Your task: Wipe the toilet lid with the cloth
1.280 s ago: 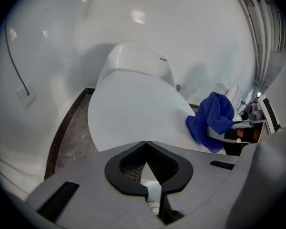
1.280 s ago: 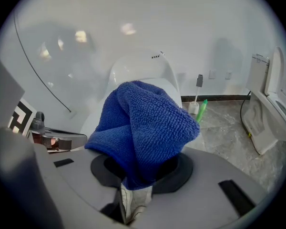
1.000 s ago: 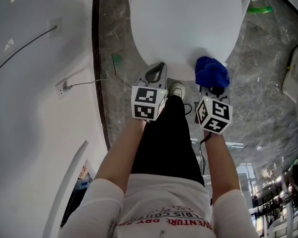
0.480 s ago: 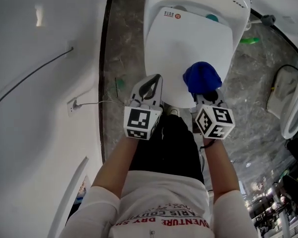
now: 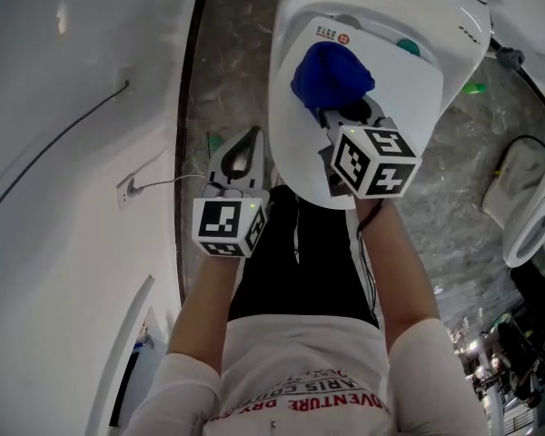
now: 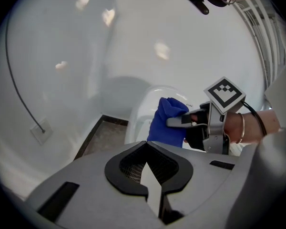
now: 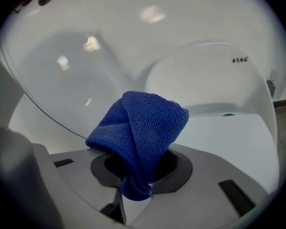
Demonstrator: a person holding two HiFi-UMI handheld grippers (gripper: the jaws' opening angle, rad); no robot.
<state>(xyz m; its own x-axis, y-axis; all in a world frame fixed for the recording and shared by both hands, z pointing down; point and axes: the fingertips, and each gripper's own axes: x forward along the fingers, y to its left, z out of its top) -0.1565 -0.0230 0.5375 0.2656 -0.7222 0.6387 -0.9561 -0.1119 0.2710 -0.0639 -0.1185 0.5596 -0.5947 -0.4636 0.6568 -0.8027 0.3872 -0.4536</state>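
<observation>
Right claw (image 5: 343, 113) is clamping shut on blue cloth (image 5: 331, 74), which is bunching just ahead of it over lid (image 5: 395, 84). Left claw (image 5: 252, 134) is hanging closed, empty, lid to its right.

The cloth (image 7: 143, 123) is coloured deep blue, with a fine looped weave. The lid (image 5: 391, 89) is finished in plain white and printed with a small red mark (image 5: 342, 38). The floor (image 5: 227, 62) is patterned in grey marble with pale veins, edged by a dark skirting (image 5: 193, 89) under a white wall (image 5: 64, 153). The left gripper (image 6: 147, 146) and right gripper (image 7: 135, 189) are moulded in grey, with black round the jaws. Their cubes (image 5: 229, 228) are printed with black-and-white squares. Black shorts (image 5: 300, 243) and a white shirt (image 5: 282, 361) lettered in red are worn.
</observation>
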